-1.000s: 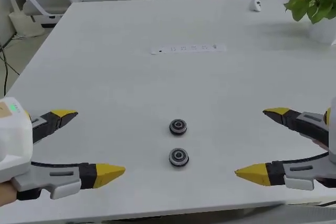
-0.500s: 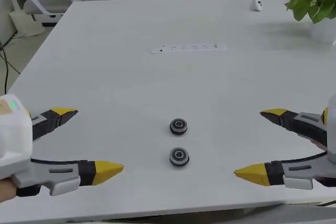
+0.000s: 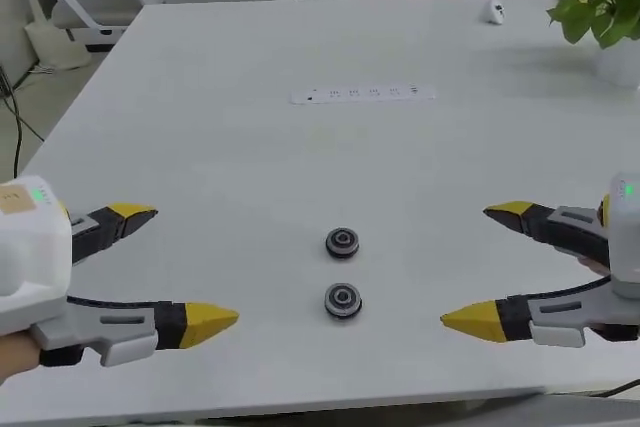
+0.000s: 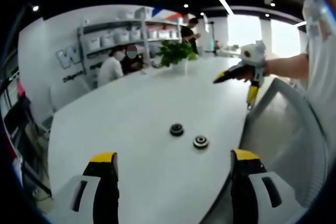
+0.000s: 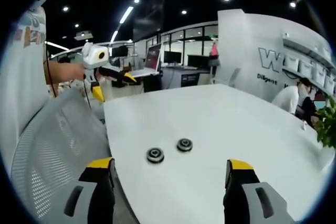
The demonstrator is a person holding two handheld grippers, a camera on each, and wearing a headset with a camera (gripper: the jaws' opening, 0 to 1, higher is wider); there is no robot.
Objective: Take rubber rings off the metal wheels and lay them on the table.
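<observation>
The far wheel (image 3: pixel 342 243) and near wheel (image 3: pixel 342 300) sit by the table's (image 3: pixel 250 147) front edge, one just behind the other, not touching. Black rings (image 3: pixel 329 301) seem to be on both, but they're too small to be sure. The left gripper (image 3: pixel 192 266) and right gripper (image 3: pixel 466 265) flank them, both spread wide and holding nothing. The wall lettering (image 5: pixel 269 59) starts with W and the rest is cut off. The power strip (image 3: pixel 363 95) markings are unreadable.

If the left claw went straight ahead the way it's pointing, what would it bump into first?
Likely the far metal wheel, almost dead ahead of the left claw. Its height is unclear, so it might pass over.
</observation>
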